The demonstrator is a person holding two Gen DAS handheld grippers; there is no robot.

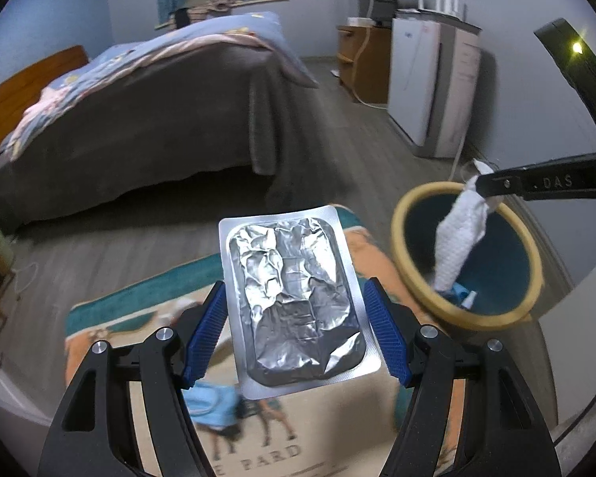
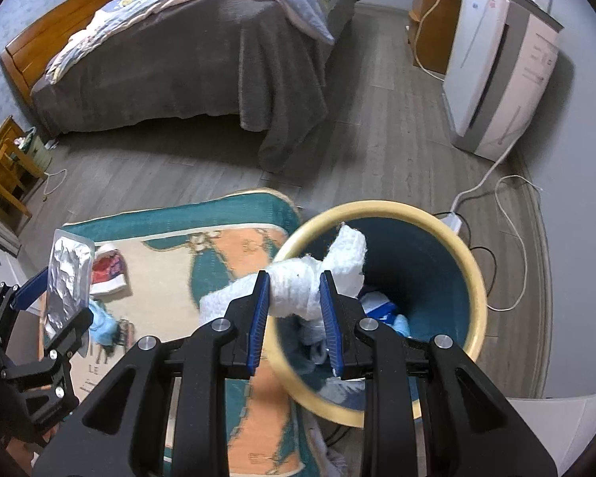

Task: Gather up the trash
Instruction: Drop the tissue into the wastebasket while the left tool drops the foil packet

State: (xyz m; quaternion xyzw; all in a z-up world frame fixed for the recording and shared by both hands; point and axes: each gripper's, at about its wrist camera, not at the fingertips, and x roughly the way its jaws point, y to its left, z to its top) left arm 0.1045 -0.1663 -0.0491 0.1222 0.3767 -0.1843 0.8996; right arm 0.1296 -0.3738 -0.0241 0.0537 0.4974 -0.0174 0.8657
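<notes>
Now foil tray (image 1: 296,302) between left tongs (image 1: 294,334); tissue (image 2: 298,290) pinched in right tongs (image 2: 294,302).

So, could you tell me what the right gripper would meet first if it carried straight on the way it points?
Most likely the inside of the teal waste bin: the right gripper, shut on a wad of white paper towel, points down over its yellow rim. Depth is uncertain.

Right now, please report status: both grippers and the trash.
Left gripper holding foil blister pack. Right gripper clamped on white tissue wad, over bin. Path clear.
</notes>
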